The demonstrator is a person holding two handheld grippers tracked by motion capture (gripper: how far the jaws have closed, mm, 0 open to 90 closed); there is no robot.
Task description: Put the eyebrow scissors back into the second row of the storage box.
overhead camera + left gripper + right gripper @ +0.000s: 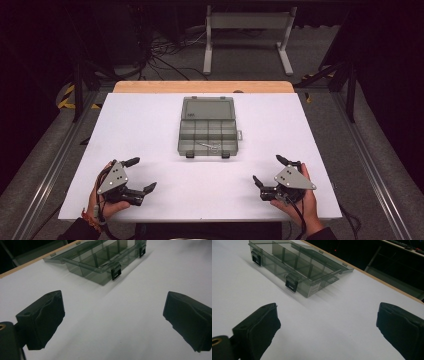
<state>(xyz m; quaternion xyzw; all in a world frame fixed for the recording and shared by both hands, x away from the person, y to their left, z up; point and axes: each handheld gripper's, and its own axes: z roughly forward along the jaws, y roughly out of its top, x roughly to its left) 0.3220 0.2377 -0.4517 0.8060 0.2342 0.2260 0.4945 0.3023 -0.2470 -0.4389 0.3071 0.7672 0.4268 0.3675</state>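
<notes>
A smoky clear plastic compartment box lies open at the middle of the white table, its lid laid flat toward the far side. A small metal item rests in a front compartment. My left gripper sits near the front left, open, nothing between its jaws. My right gripper sits near the front right, open and empty too. The left gripper view has the box ahead past the jaws. In the right gripper view the box lies ahead to the left, black latches facing me.
A wooden strip runs along the table's far edge. Behind it stands a grey metal frame on the floor with cables. Bare white table surface lies between the grippers and the box.
</notes>
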